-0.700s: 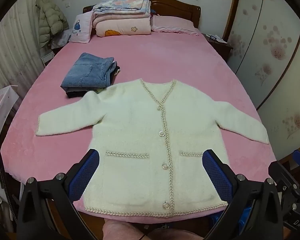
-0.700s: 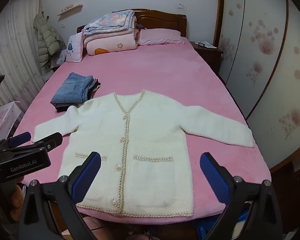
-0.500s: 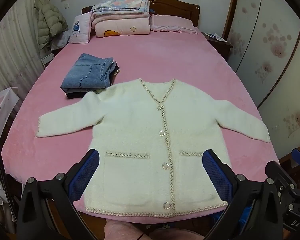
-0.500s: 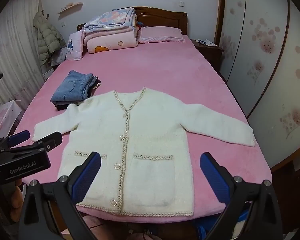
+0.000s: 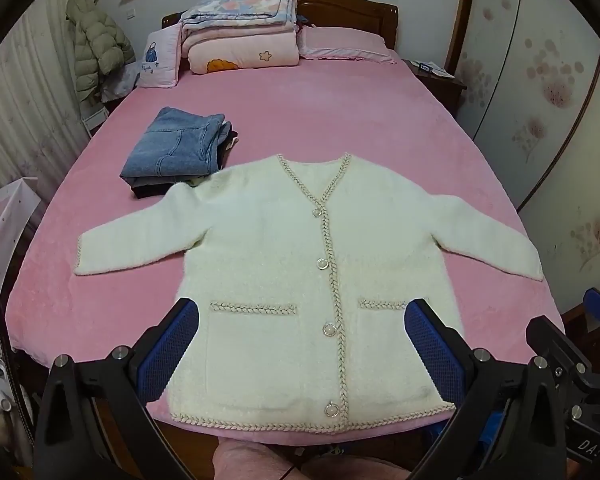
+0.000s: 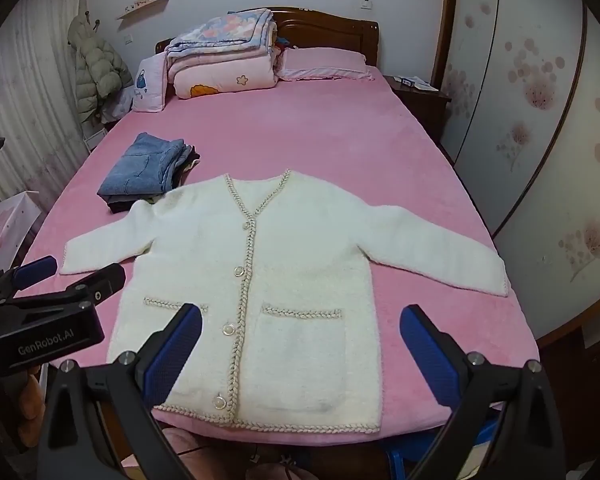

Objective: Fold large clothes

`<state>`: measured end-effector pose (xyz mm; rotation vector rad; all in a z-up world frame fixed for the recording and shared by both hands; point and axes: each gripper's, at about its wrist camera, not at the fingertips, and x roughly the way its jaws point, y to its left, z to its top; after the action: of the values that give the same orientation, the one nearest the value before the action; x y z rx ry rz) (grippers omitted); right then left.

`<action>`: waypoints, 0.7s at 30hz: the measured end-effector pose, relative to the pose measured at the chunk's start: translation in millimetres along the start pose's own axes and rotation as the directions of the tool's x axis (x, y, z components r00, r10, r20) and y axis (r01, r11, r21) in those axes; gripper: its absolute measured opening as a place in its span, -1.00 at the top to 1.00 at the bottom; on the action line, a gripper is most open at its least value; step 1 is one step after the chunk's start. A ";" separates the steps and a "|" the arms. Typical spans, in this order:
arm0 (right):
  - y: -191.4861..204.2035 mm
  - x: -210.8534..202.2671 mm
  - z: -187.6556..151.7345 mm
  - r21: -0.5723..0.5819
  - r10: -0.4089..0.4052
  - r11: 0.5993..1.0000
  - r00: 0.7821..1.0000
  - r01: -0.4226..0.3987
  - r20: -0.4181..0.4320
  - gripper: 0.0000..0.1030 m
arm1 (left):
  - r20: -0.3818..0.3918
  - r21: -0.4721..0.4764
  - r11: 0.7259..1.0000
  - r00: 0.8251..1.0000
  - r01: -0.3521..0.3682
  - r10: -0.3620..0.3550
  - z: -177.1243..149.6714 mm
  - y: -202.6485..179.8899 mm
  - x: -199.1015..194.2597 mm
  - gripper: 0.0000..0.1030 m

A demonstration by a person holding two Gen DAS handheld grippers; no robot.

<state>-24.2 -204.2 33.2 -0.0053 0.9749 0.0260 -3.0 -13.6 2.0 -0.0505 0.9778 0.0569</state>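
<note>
While a cream cardigan [image 5: 300, 280] lies flat, buttoned, on the pink bed [image 5: 340, 120], the left gripper [image 5: 300, 344] and right gripper [image 6: 300, 344] hover above its hem — jaws wide apart, holding nothing.

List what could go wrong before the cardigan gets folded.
1. The cardigan lies with its hem at the bed edge; a pull toward the person could likely drag it off.
2. Its far left shoulder touches the jeans; folding that sleeve may disturb the stack.
3. Both claws, left and right, are open above the fluffy knit; a pinch might catch only the top layer or snag a button.
</note>
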 end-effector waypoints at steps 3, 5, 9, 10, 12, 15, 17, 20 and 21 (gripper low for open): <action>-1.8 -2.7 0.4 -0.011 -0.004 1.000 1.000 0.004 0.007 -0.94 | 0.013 0.003 1.000 1.000 -0.013 0.013 -1.9 -7.8 -4.0 -0.99; -3.6 -3.7 1.1 -0.016 -0.005 1.000 1.000 0.005 0.007 -0.94 | 0.019 0.002 1.000 1.000 -0.020 0.020 -3.4 -11.0 -7.1 -0.99; -8.0 -5.6 -0.3 -0.022 0.002 1.000 1.000 -0.002 -0.004 -0.94 | 0.018 0.001 1.000 1.000 -0.022 0.022 -4.8 -16.7 -10.8 -0.99; -8.8 -7.1 -0.7 -0.025 0.003 1.000 1.000 -0.003 -0.004 -0.94 | 0.017 0.001 1.000 1.000 -0.023 0.023 -5.0 -17.3 -11.3 -0.99; -9.4 -8.9 -0.2 -0.029 0.001 1.000 1.000 -0.001 -0.004 -0.94 | 0.019 0.001 1.000 1.000 -0.024 0.024 -5.8 -17.1 -11.2 -0.99; -10.2 -10.2 0.0 -0.029 0.000 1.000 1.000 0.000 -0.006 -0.94 | 0.023 0.002 1.000 0.999 -0.026 0.026 -5.6 -18.3 -12.7 -0.99; -10.6 -10.4 -1.2 -0.028 -0.001 1.000 1.000 0.001 -0.007 -0.94 | 0.024 0.005 1.000 0.999 -0.028 0.028 -5.0 -21.1 -11.3 -0.99; -11.6 -12.7 -1.8 -0.030 -0.001 1.000 1.000 0.000 -0.013 -0.94 | 0.021 0.015 1.000 0.999 -0.026 0.026 -6.0 -21.1 -10.7 -0.99; -11.4 -13.0 -1.8 -0.028 -0.001 1.000 1.000 0.001 -0.014 -0.94 | 0.020 0.019 0.999 0.999 -0.027 0.027 -5.7 -21.4 -11.1 -0.99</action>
<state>-32.8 -216.0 42.9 -0.0320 0.9884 0.0389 -12.3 -35.6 8.4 -0.0191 0.9593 0.0725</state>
